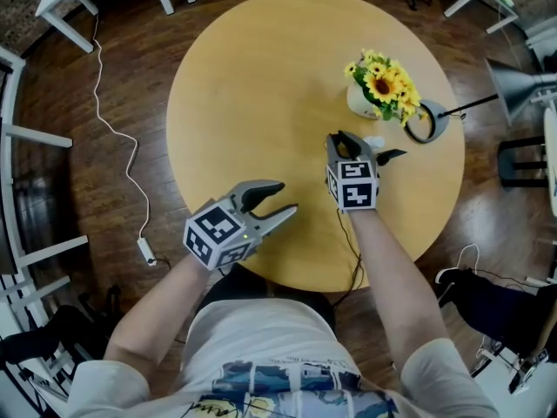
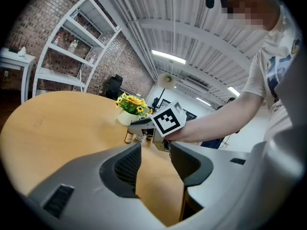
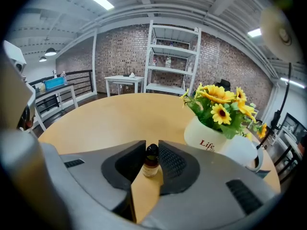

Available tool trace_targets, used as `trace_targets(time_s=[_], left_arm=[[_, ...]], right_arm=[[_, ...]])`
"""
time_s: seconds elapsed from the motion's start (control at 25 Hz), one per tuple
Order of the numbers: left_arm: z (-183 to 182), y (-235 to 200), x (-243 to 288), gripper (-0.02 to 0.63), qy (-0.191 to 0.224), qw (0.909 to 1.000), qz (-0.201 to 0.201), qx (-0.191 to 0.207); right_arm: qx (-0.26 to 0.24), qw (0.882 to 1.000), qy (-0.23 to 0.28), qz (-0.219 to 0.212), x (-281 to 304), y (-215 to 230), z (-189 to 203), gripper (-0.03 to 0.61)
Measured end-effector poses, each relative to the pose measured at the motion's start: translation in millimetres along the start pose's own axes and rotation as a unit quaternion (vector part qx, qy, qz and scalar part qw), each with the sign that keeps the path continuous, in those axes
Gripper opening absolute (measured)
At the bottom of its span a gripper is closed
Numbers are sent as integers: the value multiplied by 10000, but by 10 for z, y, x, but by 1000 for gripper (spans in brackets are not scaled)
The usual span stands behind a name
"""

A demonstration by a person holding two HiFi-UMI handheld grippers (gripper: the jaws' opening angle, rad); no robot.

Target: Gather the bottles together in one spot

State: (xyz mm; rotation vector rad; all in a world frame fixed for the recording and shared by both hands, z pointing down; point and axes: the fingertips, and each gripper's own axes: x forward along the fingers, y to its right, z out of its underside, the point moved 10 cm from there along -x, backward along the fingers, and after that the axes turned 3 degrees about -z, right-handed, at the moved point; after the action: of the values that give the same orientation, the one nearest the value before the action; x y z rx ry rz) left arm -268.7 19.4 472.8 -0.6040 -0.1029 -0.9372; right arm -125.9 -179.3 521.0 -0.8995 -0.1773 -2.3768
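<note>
A small bottle (image 3: 150, 164) is held upright, its long axis vertical and its black cap pointing up. It is made of brown glass or plastic, round in section, with a pale label wrapped round the body and a narrower neck under the cap. It is clamped by the right hand-held gripper (image 3: 151, 147). The dark, grid-textured pads are closed against its two sides near the jaw tips, and the smooth grey shells of the jaws spread out behind it. The base of the bottle is seen against the surface (image 1: 261, 85), a round, smooth top of light wood tone. Whether the base touches the surface cannot be told.

The bottle is placed towards the person's right on the surface. Just beyond it and to its right stands a white glazed pot (image 3: 206, 138) filled with yellow sunflowers (image 3: 218, 104).

The left hand-held gripper (image 1: 287, 197) is held low over the near part of the surface, well apart from the bottle. Its jaws stand apart, with only bare wood between them.

In the left gripper view, a small brown bottle shape (image 2: 128, 137) is seen beneath the right hand-held gripper, beside the pot. Whether it is the clamped one cannot be told, and other small things next to it are too small to make out.
</note>
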Motion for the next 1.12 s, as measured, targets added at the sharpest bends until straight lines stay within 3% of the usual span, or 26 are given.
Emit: trace_targets(time_s=[0.64,0.88,1.12], left_arm=[[4,57,67,183,-46,10000,38,6],[-46,160,136,183,-18,9999,18,113],[-70,463,189,183,13,9997,-147,170]], right_arm=[[-105,9997,234,-62,-171,3,-103,150],[-133,9983,549,-171,-510,-67,-138,150],[235,9953,925,-174,-1224,-6,83,150]])
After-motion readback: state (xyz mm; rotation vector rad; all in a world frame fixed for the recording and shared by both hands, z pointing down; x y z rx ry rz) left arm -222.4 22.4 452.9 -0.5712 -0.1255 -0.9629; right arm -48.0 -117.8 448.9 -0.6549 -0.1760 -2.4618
